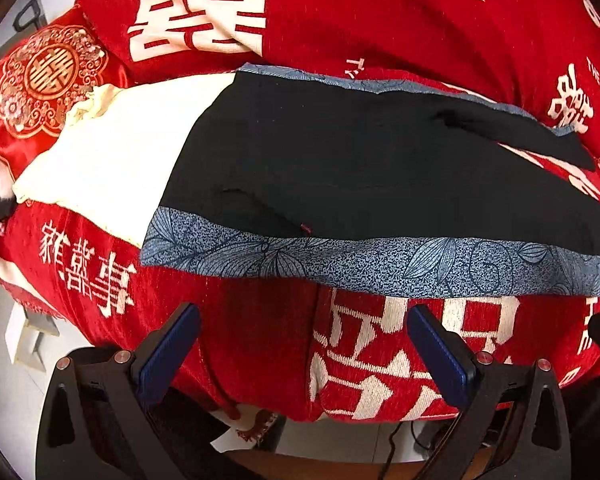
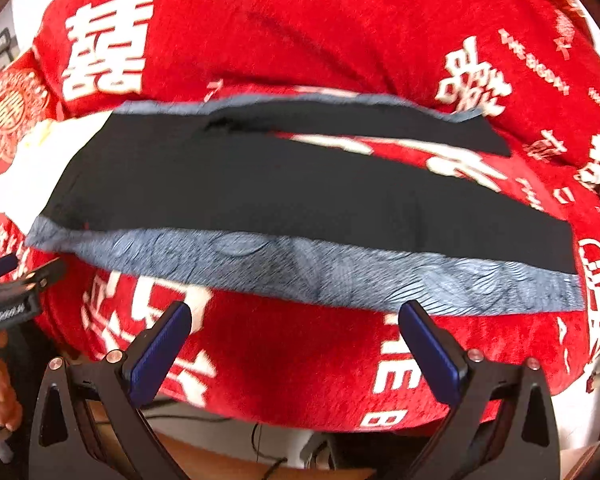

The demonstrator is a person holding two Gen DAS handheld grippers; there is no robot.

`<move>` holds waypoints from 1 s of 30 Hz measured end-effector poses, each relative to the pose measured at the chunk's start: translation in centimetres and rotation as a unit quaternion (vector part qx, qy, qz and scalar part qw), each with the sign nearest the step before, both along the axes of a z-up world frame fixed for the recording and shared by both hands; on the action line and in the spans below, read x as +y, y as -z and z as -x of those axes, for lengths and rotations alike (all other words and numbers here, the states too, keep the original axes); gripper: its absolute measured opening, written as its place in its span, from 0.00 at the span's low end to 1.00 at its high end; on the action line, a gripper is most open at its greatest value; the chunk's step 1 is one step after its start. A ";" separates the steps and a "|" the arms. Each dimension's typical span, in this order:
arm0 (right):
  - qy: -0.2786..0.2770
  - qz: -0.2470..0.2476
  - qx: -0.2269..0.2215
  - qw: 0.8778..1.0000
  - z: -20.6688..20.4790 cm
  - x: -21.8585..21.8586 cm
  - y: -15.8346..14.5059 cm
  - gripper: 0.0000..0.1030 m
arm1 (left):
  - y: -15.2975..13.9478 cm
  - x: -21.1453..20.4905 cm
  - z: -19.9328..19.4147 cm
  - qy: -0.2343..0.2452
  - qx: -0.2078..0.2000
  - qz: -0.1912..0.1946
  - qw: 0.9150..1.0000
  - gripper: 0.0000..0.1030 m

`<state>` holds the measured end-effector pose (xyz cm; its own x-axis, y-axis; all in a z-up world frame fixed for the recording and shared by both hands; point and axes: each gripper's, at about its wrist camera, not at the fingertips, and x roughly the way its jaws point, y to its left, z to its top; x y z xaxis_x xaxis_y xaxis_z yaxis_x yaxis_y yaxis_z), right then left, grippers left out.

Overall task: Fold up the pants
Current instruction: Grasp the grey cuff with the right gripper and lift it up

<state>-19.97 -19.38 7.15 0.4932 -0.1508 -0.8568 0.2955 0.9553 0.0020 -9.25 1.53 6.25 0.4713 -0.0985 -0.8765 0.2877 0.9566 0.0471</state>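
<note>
On the red blanket (image 1: 260,340) with white characters, black pants (image 1: 360,168) edged in blue leaf-print fabric are laid flat beside a cream cloth (image 1: 112,152), while left gripper (image 1: 304,344) and right gripper (image 2: 296,340) are held short, jaws wide and empty.

**Right wrist view: pants flat, right gripper empty**

Your right gripper (image 2: 296,316) hangs with jaws spread wide, holding nothing, just short of the pants (image 2: 260,188). The pants lie flat across the red blanket (image 2: 300,40), black with a blue patterned band (image 2: 300,268) nearest you. Your left gripper (image 2: 8,280) shows at the left edge; its state is unclear.
</note>
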 end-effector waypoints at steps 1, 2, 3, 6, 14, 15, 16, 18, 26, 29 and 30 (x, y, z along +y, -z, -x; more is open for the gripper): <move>-0.006 -0.005 0.006 1.000 -0.1 0.1 0.1 1.00 | -0.1 -0.2 0.0 0.004 0.003 0.000 1.000 1.00; -0.013 -0.007 0.010 1.000 -0.2 0.3 0.1 1.00 | -0.1 -0.3 -0.1 0.008 0.007 0.000 1.000 1.00; -0.017 -0.007 0.012 1.000 -0.2 0.6 0.1 1.00 | -0.2 -0.5 -0.2 0.012 0.012 -0.001 1.000 1.00; -0.035 -0.015 0.016 0.999 -0.3 1.2 0.2 1.00 | -0.5 -0.8 -0.7 0.021 0.020 -0.001 1.000 1.00; -0.051 -0.061 -0.024 0.997 -2.0 0.3 -1.3 1.00 | 0.1 -2.2 -3.3 0.038 0.047 -0.012 0.998 1.00; -0.055 -0.063 -0.056 0.995 -2.1 0.0 -2.6 1.00 | 0.1 -2.5 -4.0 0.038 0.055 -0.006 0.998 1.00; -0.057 -0.062 -0.096 0.992 -2.1 -0.3 -4.1 1.00 | 0.2 -2.9 -4.7 0.039 0.061 -0.002 0.997 1.00; -0.064 -0.069 -0.180 0.979 -2.4 -1.1 -6.5 1.00 | 0.2 -3.5 -6.0 0.040 0.067 0.002 0.997 1.00; -0.199 -0.094 -0.064 0.973 -17.6 -4.2 -3.7 1.00 | 1.0 -5.4 -10.5 0.035 0.093 0.015 0.995 1.00; -0.272 -0.075 -0.032 0.959 -23.9 -4.2 -2.0 1.00 | 1.9 -5.1 -11.4 0.027 0.108 0.023 0.994 1.00; -0.290 -0.074 -0.025 0.954 -25.6 -4.1 -1.6 1.00 | 2.1 -5.0 -11.6 0.024 0.112 0.024 0.993 1.00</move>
<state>5.67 -23.43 8.70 0.4967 0.2812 -0.8211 -0.2870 0.9461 0.1503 2.39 -3.49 4.11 0.2586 -0.1609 -0.9525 0.3314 0.9410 -0.0689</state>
